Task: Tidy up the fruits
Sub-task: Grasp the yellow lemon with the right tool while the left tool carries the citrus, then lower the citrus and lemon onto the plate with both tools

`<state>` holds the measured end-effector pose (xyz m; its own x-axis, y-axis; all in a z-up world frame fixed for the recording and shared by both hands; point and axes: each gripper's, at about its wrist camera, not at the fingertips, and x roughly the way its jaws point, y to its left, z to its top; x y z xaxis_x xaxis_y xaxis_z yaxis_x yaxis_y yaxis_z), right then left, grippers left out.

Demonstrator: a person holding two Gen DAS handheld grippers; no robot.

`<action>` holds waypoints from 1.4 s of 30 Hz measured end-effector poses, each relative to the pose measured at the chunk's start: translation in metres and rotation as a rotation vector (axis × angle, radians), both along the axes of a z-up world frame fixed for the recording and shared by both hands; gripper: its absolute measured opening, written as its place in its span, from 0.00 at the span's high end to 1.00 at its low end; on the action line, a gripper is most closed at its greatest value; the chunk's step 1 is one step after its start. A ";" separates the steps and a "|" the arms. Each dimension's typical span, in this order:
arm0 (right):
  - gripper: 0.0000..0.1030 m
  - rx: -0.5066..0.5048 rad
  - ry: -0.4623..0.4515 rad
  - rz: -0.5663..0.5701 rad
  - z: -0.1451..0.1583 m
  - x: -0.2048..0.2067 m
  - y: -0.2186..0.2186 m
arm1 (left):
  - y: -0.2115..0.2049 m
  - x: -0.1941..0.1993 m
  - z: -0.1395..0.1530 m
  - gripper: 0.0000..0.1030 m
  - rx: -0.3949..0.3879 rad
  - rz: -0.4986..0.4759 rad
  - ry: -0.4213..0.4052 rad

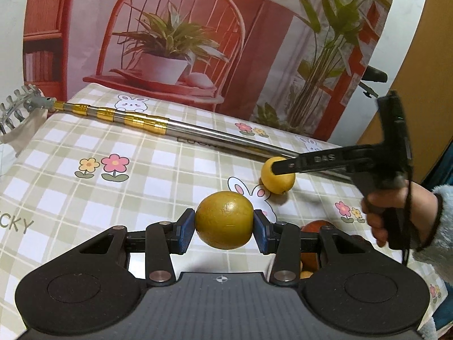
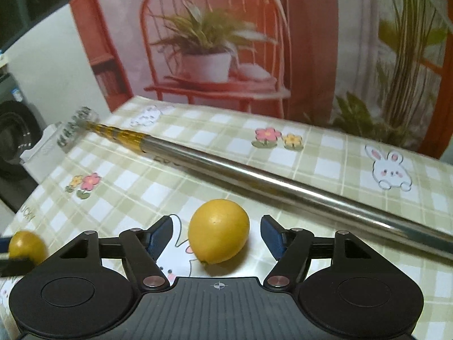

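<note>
With the greenish fruit (image 1: pixel 224 220) already clamped by the left gripper (image 1: pixel 224 228), the right gripper's (image 2: pixel 216 236) wide-open, empty fingers (image 2: pixel 160 236) should be closed evenly around the lemon (image 2: pixel 218 231) lying between them, just short of the metal pole (image 2: pixel 254 174).

On the counter (image 2: pixel 325 153), a lemon (image 2: pixel 218 231) is set just in front of the pole (image 2: pixel 254 170), which is laid slantwise. A second fruit (image 2: pixel 26 245) is found left of the lemon, well apart.
</note>
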<state>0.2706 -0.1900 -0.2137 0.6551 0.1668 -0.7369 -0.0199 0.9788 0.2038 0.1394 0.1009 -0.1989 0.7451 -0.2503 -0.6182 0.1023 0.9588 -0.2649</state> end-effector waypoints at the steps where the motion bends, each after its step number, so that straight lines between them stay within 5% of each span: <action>1: 0.37 0.010 0.015 -0.005 -0.003 0.004 0.000 | 0.000 0.000 -0.001 0.55 -0.002 -0.002 0.000; 8: 0.45 -0.012 0.104 0.008 -0.019 0.025 0.007 | 0.000 0.000 -0.003 0.55 -0.027 -0.017 0.008; 18: 0.50 0.000 0.107 -0.003 -0.015 0.021 0.005 | -0.007 -0.008 -0.003 0.55 -0.046 -0.060 0.010; 31: 0.50 0.118 -0.159 0.010 0.052 -0.099 -0.001 | -0.038 -0.025 0.002 0.55 -0.027 -0.185 0.008; 38: 0.50 0.132 -0.213 -0.033 0.049 -0.175 0.003 | -0.057 -0.022 -0.013 0.55 -0.065 -0.230 0.072; 42: 0.50 0.131 -0.214 -0.042 0.034 -0.204 0.014 | -0.064 -0.021 -0.020 0.55 -0.009 -0.235 0.097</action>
<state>0.0669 -0.1761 -0.1800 0.8024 0.2209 -0.5544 -0.0361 0.9452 0.3244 0.1181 0.0366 -0.2191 0.6033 -0.4150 -0.6810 0.2954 0.9095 -0.2926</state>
